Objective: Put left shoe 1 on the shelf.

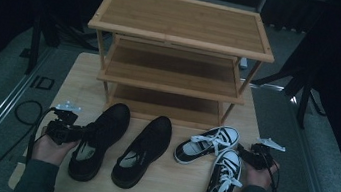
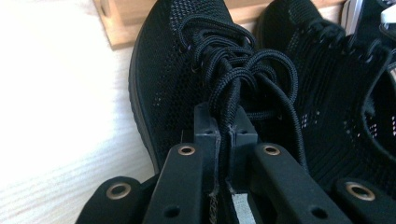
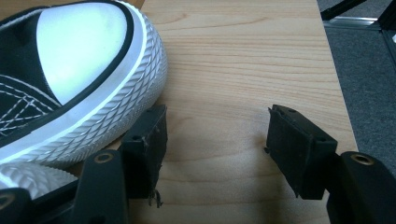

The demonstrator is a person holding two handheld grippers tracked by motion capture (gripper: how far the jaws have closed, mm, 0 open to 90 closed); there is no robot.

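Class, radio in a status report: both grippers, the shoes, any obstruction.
Left gripper shut on the left black mesh shoe's laces. Right gripper open beside black-and-white canvas sneaker. Wooden three-tier rack unobstructed.

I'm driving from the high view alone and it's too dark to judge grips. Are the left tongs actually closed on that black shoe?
Observer: Yes. In the left gripper view the left tongs are pinched shut on the laces of the black shoe.
Operator: And the right tongs?
Observer: The right tongs stand open over the table, nothing between them.
Operator: How close to the sneaker?
Observer: The white rubber toe of the sneaker lies right beside one open jaw; I can't tell whether they touch.
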